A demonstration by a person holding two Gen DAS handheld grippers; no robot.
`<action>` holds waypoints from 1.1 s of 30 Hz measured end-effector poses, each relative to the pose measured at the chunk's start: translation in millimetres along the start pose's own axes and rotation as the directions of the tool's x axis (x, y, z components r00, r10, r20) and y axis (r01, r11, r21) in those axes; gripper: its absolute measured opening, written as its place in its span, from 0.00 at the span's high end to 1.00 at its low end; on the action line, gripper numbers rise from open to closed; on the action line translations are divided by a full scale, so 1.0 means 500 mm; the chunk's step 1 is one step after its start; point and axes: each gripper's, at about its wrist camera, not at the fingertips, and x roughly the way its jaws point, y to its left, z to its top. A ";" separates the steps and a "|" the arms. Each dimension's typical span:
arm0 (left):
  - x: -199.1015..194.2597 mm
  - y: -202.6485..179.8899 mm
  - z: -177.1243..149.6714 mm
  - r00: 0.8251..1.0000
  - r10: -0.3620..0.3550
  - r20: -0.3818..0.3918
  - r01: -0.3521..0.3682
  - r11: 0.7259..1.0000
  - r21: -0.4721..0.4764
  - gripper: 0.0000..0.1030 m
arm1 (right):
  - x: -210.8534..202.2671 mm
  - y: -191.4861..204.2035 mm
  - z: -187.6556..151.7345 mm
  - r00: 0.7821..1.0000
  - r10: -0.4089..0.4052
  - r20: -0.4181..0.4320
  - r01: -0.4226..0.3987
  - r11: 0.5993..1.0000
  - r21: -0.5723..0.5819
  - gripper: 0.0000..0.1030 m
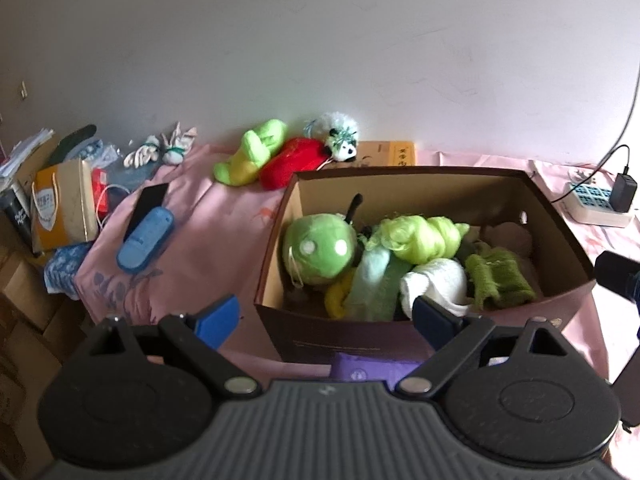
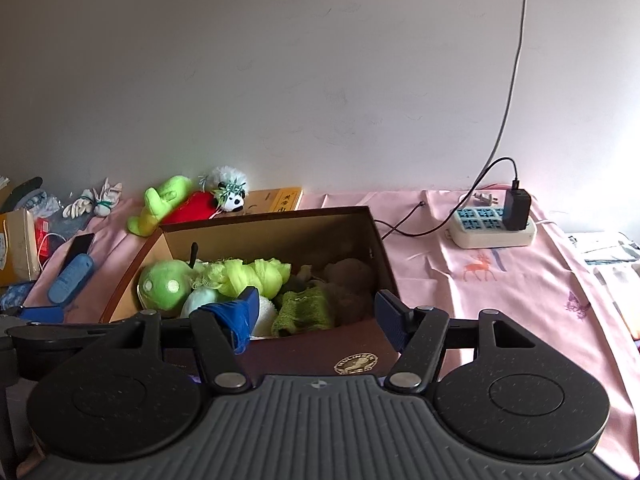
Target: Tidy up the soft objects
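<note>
A brown cardboard box (image 1: 400,178) stands on the pink cloth and holds a green round plush (image 1: 320,250), a lime scarf (image 1: 420,236), a white roll (image 1: 438,284) and a green knit piece (image 1: 498,276). Behind it by the wall lie a lime plush (image 1: 250,152), a red plush (image 1: 290,162) and a small panda (image 1: 340,136). My left gripper (image 1: 326,320) is open and empty just in front of the box. My right gripper (image 2: 320,312) is open and empty at the near wall of the box (image 2: 320,350).
A blue case (image 1: 146,238) and a black phone (image 1: 150,202) lie left of the box. Bags and clutter (image 1: 60,204) sit at the far left. A power strip (image 2: 492,226) with a black charger stands at the right. A yellow book (image 2: 280,199) lies behind the box.
</note>
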 end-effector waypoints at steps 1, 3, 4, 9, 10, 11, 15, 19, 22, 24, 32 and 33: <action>0.005 0.002 0.000 1.000 0.003 -0.003 -0.003 1.000 -0.001 0.09 | 0.005 0.003 0.000 1.000 0.000 -0.002 0.000 1.000 -0.004 0.52; 0.011 0.003 -0.002 1.000 0.011 -0.002 -0.011 1.000 0.003 0.09 | 0.015 0.008 0.000 1.000 -0.002 -0.005 0.002 1.000 -0.013 0.52; 0.014 0.003 -0.002 1.000 0.014 -0.002 -0.014 1.000 0.005 0.09 | 0.020 0.009 0.000 1.000 -0.003 -0.007 0.003 1.000 -0.015 0.52; 0.035 -0.001 -0.004 0.999 0.024 -0.032 -0.024 1.000 0.016 0.09 | 0.038 0.002 0.000 1.000 0.001 -0.024 -0.002 1.000 -0.004 0.52; 0.039 -0.002 -0.004 0.999 0.028 -0.039 -0.028 1.000 0.014 0.09 | 0.041 0.002 -0.002 1.000 -0.001 -0.024 0.001 1.000 -0.006 0.52; 0.043 -0.002 -0.004 0.998 0.032 -0.045 -0.031 0.999 0.011 0.09 | 0.044 0.001 -0.002 1.000 -0.008 -0.022 0.008 1.000 -0.010 0.52; 0.052 -0.005 -0.005 0.998 0.036 -0.044 -0.036 0.999 0.006 0.09 | 0.052 -0.008 -0.005 1.000 -0.018 -0.023 0.019 1.000 0.005 0.52; 0.054 -0.009 -0.007 0.999 0.039 -0.033 -0.039 0.999 0.000 0.09 | 0.060 -0.009 -0.011 0.999 -0.014 -0.040 0.014 1.000 0.002 0.52; 0.051 -0.010 -0.009 0.999 0.039 -0.028 -0.039 0.999 0.000 0.09 | 0.063 -0.006 -0.012 0.999 -0.017 -0.049 0.017 1.000 -0.006 0.52; 0.049 -0.009 -0.011 0.999 0.045 -0.026 -0.045 0.999 0.000 0.09 | 0.063 -0.004 -0.014 0.998 -0.012 -0.058 0.012 1.000 -0.006 0.52; 0.025 0.002 -0.018 0.998 0.069 -0.006 -0.069 0.998 0.001 0.09 | 0.054 0.003 -0.017 0.998 0.003 -0.069 -0.004 1.000 -0.007 0.52; 0.021 0.003 -0.018 0.998 0.069 -0.003 -0.069 0.998 0.002 0.09 | 0.052 0.003 -0.017 0.998 0.001 -0.068 -0.002 1.000 -0.006 0.52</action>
